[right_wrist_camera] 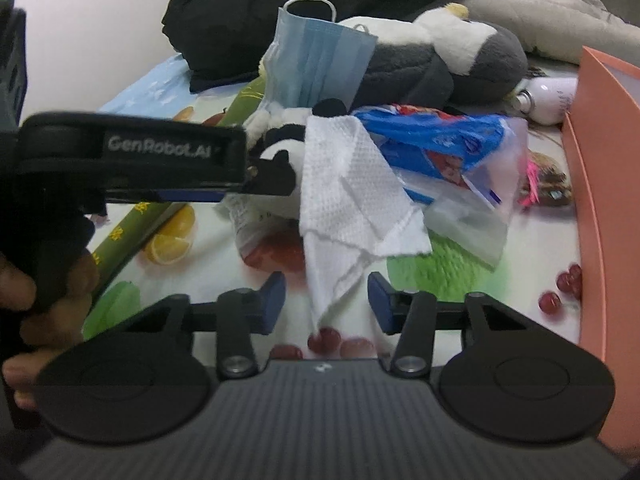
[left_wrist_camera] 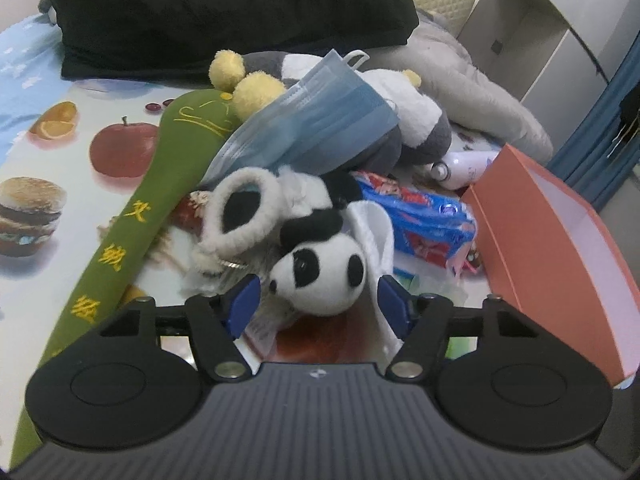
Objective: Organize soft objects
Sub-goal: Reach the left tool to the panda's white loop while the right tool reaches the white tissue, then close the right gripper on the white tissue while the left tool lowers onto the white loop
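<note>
The small black-and-white plush panda (left_wrist_camera: 320, 276) is half buried under a white paper tissue (right_wrist_camera: 344, 184). Its head sits between the left gripper (left_wrist_camera: 318, 300) pads — whether they press it, I cannot tell. The right gripper (right_wrist_camera: 326, 300) stands apart around the tissue's lower corner, not pinching.

Bare tablecloth (left_wrist_camera: 48, 128) lies open left of the green plush stick (left_wrist_camera: 132, 216). The centre is a tangle: panda toy (left_wrist_camera: 320, 276), white paper towel (right_wrist_camera: 352, 192), blue face mask (left_wrist_camera: 316, 120), blue snack packet (left_wrist_camera: 432, 216), touching or overlapping. The orange box (left_wrist_camera: 560, 248) walls off the right side. A black garment (left_wrist_camera: 224, 20) and grey plush (left_wrist_camera: 420, 124) close the far end
</note>
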{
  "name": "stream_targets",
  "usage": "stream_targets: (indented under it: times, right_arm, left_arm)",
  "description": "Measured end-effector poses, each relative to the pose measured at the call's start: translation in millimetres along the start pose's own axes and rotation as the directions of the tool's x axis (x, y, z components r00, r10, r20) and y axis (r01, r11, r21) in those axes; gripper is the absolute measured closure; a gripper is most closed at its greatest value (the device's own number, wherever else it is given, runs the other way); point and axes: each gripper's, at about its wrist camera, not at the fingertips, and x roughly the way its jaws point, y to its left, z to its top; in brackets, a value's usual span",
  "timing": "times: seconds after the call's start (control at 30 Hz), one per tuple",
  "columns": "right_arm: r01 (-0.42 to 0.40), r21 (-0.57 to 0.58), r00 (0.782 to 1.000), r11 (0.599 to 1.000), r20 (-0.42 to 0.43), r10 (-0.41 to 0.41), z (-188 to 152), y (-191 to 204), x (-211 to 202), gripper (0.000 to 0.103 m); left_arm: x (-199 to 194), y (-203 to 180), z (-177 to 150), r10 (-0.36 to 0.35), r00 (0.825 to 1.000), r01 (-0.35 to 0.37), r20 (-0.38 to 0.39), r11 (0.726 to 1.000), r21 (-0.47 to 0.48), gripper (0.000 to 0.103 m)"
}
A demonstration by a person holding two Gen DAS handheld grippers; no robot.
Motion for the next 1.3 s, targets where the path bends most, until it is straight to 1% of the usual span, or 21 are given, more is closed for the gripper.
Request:
stream_targets:
  times: [0.03,0.1,0.13,0.17,0.2,0.27,0.3,0.37,0.53,0.73,0.9,1.03,1.13,1.23,1.3]
  right_arm:
    - [-0.005,-0.001,1.0,1.0,-0.001,0.005,1,0,3,0.062]
    - [-0.007,0.006,1.0,1.0,0.002,0.007,2,-1,7,0.072]
    - [-0.003,0.008,1.0,1.0,0.003,0.003,3,-2,8,0.073]
    - [-0.001,0.009,1.0,1.0,0.006,0.001,3,-2,9,0.078]
    - [0.001,0.011,1.0,1.0,0.009,-0.001,3,-2,9,0.083]
    - [0.006,0.016,1.0,1.0,0.014,-0.006,3,-3,7,0.09]
    - [0.008,0.018,1.0,1.0,0.017,-0.008,3,-4,5,0.093]
    - [0.02,0.014,1.0,1.0,0.019,-0.02,2,-4,1,0.096]
    - [0.056,0.019,0.998,0.998,0.027,-0.056,-2,-6,-16,0.097]
    - [0.101,0.03,0.994,0.994,0.038,-0.102,-15,-7,-45,0.097]
    - [0.132,0.022,0.991,0.991,0.028,-0.133,-34,-3,-66,0.097]
    - [0.192,-0.007,0.981,0.981,0.016,-0.191,-52,0,-80,0.097]
    - [0.234,-0.026,0.972,0.972,-0.004,-0.234,-63,-1,-87,0.097]
    - [0.224,-0.003,0.974,0.975,-0.024,-0.224,-71,-5,-92,0.097]
    - [0.2,0.03,0.98,0.979,-0.026,-0.199,-74,-9,-96,0.095]
  left_arm:
    - [2,0,1,0.0,1.0,0.0,0.002,1.0,0.001,0.037]
    - [6,-1,2,0.001,1.0,-0.001,0.001,1.0,0.004,0.039]
    - [8,-1,2,0.002,1.0,-0.002,0.001,1.0,0.002,0.04]
    - [8,-1,1,0.002,1.0,-0.002,0.001,1.0,0.003,0.04]
    - [9,-2,1,0.007,1.0,-0.007,0.002,1.0,0.006,0.044]
    - [9,-2,-1,0.011,1.0,-0.011,0.006,1.0,0.009,0.045]
    - [9,-4,-2,0.015,1.0,-0.015,0.012,1.0,0.018,0.045]
    - [7,-6,-4,0.017,1.0,-0.017,0.011,0.999,0.027,0.046]
    - [-7,-10,-12,0.001,1.0,-0.001,0.016,1.0,0.02,0.047]
    - [-32,-18,-31,-0.024,1.0,0.024,0.005,0.999,0.025,0.047]
    - [-55,-25,-53,-0.039,0.999,0.039,-0.02,0.999,0.028,0.047]
    - [-69,-25,-67,-0.081,0.996,0.082,-0.047,0.997,0.009,0.047]
    - [-73,-27,-76,-0.086,0.993,0.088,-0.078,0.996,0.023,0.047]
    - [-76,-29,-83,-0.08,0.992,0.085,-0.101,0.995,0.046,0.046]
    - [-76,-30,-87,-0.068,0.991,0.075,-0.116,0.996,0.056,0.044]
